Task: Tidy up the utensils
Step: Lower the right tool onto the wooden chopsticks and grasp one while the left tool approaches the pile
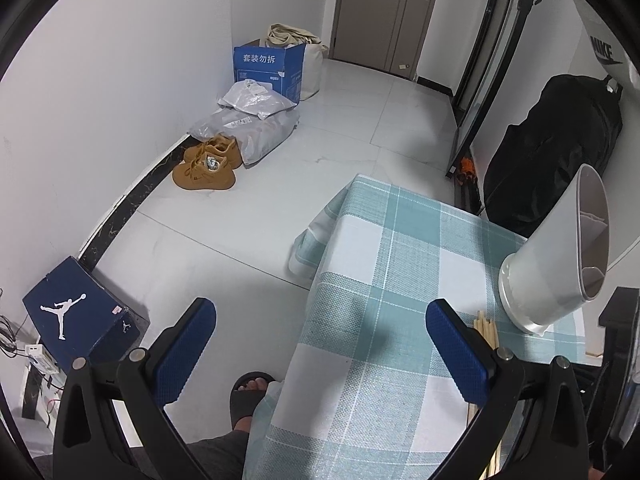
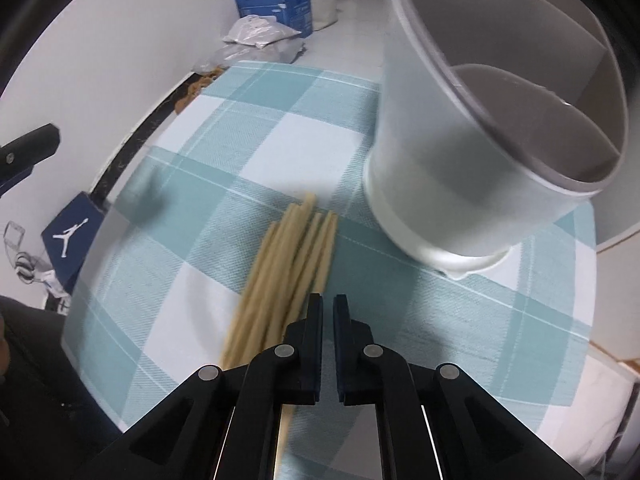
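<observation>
Blue-padded left gripper (image 1: 320,344) fingers gape wide, empty; right gripper (image 2: 328,308) fingers nearly closed.

Left gripper (image 1: 320,348) jaws wide apart above checked tablecloth (image 1: 384,248); white holder (image 1: 556,256) beside chopsticks (image 1: 486,330).

One white utensil holder (image 2: 460,184); one bundle of chopsticks (image 2: 288,264), roughly six, blur prevents exact count; two tan shoes (image 1: 208,162); two blue boxes (image 1: 267,68).

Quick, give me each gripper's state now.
Left gripper: jaws wide open, holding nothing.
Right gripper: jaws nearly closed, empty; chopsticks lie beside it.
</observation>
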`<act>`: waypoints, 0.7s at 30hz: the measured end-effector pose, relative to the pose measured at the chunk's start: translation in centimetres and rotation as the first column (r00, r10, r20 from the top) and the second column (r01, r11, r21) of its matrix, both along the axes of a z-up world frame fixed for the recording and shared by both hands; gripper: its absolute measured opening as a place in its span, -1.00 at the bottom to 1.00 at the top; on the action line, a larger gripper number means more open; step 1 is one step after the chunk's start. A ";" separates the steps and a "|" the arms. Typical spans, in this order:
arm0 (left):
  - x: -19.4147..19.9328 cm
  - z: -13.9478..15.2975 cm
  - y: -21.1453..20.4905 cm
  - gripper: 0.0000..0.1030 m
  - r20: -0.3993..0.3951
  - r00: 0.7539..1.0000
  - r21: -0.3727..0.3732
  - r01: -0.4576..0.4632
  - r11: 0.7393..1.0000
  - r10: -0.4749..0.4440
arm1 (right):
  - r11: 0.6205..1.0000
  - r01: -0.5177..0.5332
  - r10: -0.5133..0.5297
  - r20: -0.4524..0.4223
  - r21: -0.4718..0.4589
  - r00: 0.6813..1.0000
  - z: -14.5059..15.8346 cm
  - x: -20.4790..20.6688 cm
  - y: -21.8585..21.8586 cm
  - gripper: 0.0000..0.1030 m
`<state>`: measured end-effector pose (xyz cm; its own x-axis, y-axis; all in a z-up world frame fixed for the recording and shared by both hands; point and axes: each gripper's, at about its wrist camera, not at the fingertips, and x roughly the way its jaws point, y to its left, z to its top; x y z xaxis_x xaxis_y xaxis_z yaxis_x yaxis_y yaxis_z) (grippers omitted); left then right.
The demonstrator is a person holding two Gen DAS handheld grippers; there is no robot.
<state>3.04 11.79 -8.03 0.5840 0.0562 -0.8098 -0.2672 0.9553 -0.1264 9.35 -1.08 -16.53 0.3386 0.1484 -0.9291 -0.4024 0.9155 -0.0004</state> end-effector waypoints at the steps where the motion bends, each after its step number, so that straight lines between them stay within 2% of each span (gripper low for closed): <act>1: 0.0 0.0 0.0 0.99 0.000 1.000 -0.002 -0.001 1.000 0.001 | 1.000 -0.009 0.009 -0.007 -0.005 1.000 -0.1 0.0 0.2 -0.89; 7: 0.1 -0.2 0.2 0.99 -0.008 1.000 -0.010 -0.008 1.000 0.008 | 0.998 -0.024 0.023 -0.014 -0.065 1.000 -0.9 1.0 1.8 -0.87; 13: 0.0 -0.3 0.2 0.99 -0.008 1.000 -0.003 -0.006 1.000 0.006 | 0.998 0.021 -0.022 -0.006 -0.067 1.000 -1.2 2.9 2.4 -0.86; 17: 0.1 -1.0 -0.3 0.99 -0.034 0.999 0.022 0.016 1.000 -0.015 | 0.998 0.030 -0.028 0.026 -0.057 0.999 -1.4 4.2 2.9 -0.86; 21: 0.5 -2.4 -1.7 0.99 -0.104 0.990 -0.023 0.092 0.996 -0.094 | 0.999 0.053 -0.053 0.012 0.012 0.998 -1.2 4.2 2.1 -0.91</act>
<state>3.53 10.05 -10.46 0.4982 -0.0098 -0.8670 -0.1902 0.9744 -0.1203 13.53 1.00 -17.72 0.3582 0.1411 -0.9229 -0.3531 0.9356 0.0060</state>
